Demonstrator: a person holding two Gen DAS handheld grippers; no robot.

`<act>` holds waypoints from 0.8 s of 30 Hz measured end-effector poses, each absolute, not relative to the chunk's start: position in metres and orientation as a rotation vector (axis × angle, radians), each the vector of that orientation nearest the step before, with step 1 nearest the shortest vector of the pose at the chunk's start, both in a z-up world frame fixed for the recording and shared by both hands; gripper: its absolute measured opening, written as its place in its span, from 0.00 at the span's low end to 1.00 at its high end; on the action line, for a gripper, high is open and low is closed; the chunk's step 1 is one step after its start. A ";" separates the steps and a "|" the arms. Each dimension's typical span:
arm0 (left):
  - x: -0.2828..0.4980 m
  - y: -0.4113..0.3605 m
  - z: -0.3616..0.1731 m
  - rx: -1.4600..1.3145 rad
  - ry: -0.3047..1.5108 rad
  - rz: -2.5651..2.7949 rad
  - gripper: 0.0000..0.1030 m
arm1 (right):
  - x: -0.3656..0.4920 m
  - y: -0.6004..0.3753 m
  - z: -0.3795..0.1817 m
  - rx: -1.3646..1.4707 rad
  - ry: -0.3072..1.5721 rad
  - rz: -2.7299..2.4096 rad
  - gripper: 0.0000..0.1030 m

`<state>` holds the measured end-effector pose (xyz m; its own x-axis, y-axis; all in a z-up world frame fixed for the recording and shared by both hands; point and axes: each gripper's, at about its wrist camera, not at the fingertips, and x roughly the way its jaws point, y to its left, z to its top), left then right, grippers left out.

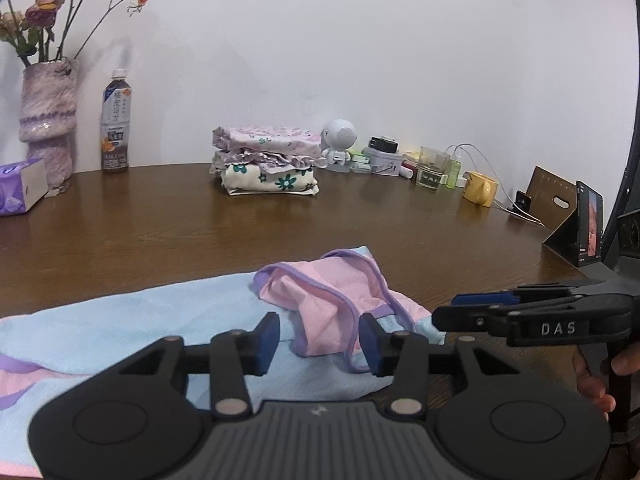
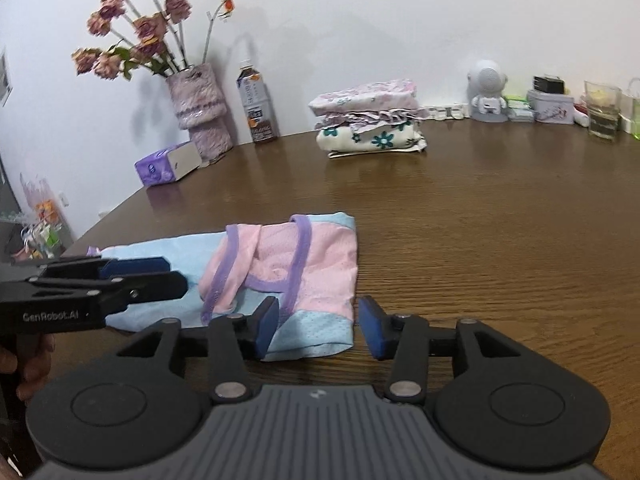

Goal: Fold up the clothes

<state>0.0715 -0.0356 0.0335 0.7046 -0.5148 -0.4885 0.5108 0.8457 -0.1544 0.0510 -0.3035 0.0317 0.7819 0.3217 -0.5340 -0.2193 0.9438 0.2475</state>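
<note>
A light blue garment (image 1: 132, 320) with pink panels and purple trim lies flat on the brown table (image 1: 360, 220), its strapped pink end bunched up. My left gripper (image 1: 320, 340) is open just above that bunched end, with no cloth pinched between its blue pads. In the right wrist view the same garment (image 2: 320, 256) is folded over on itself. My right gripper (image 2: 319, 326) hovers open at its near right corner. Each gripper shows side-on in the other view: the right gripper (image 1: 444, 309) and the left gripper (image 2: 176, 274). A hand holds each handle.
A stack of folded floral clothes (image 1: 268, 164) sits at the back of the table. A fuzzy vase of dried roses (image 1: 48, 120), a bottle (image 1: 116, 124) and a tissue box (image 1: 20, 188) stand back left. An astronaut figure (image 1: 338, 144), a yellow mug (image 1: 480, 190) and a propped phone (image 1: 588, 224) are at the right.
</note>
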 end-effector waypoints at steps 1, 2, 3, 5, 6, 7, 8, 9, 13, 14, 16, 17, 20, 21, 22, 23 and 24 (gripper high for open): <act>0.071 -0.035 0.033 -0.008 0.547 -0.568 0.41 | 0.052 -0.307 0.031 0.189 0.609 0.288 0.45; 0.071 -0.035 0.033 -0.007 0.546 -0.565 0.41 | 0.053 -0.310 0.031 0.203 0.611 0.282 0.45; 0.071 -0.035 0.034 -0.006 0.546 -0.565 0.40 | 0.054 -0.314 0.030 0.218 0.613 0.276 0.45; 0.072 -0.036 0.034 0.001 0.547 -0.568 0.36 | 0.058 -0.321 0.029 0.257 0.624 0.271 0.45; 0.073 -0.037 0.034 0.007 0.549 -0.569 0.34 | 0.061 -0.325 0.028 0.282 0.632 0.271 0.44; 0.076 -0.039 0.034 0.013 0.554 -0.575 0.23 | 0.065 -0.328 0.026 0.307 0.643 0.271 0.43; 0.079 -0.042 0.034 0.019 0.558 -0.583 0.15 | 0.069 -0.329 0.023 0.330 0.658 0.275 0.42; 0.083 -0.046 0.035 0.024 0.562 -0.593 0.13 | 0.073 -0.330 0.020 0.350 0.675 0.280 0.40; 0.094 -0.059 0.030 0.051 0.586 -0.611 0.12 | 0.084 -0.319 0.013 0.364 0.694 0.300 0.32; 0.096 -0.061 0.028 0.053 0.597 -0.611 0.12 | 0.085 -0.314 0.013 0.354 0.696 0.302 0.32; 0.099 -0.062 0.024 0.050 0.610 -0.612 0.12 | 0.086 -0.308 0.013 0.340 0.694 0.296 0.27; 0.099 -0.060 0.023 0.045 0.611 -0.613 0.12 | 0.086 -0.307 0.013 0.350 0.698 0.290 0.24; 0.098 -0.051 0.025 0.026 0.600 -0.601 0.12 | 0.088 -0.310 0.009 0.393 0.706 0.272 0.05; 0.097 -0.048 0.026 0.021 0.593 -0.597 0.12 | 0.088 -0.312 0.009 0.406 0.707 0.267 0.05; 0.096 -0.046 0.028 0.017 0.588 -0.593 0.12 | 0.088 -0.313 0.008 0.412 0.706 0.259 0.05; 0.095 -0.042 0.029 0.014 0.582 -0.587 0.12 | 0.088 -0.315 0.009 0.413 0.703 0.250 0.04; 0.094 -0.038 0.031 0.013 0.579 -0.581 0.12 | 0.087 -0.317 0.010 0.412 0.699 0.239 0.04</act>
<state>0.0943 -0.0382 0.0306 0.6822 -0.5140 -0.5200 0.5213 0.8406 -0.1470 0.0875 -0.3169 0.0100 0.7431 0.3472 -0.5720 -0.0762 0.8932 0.4432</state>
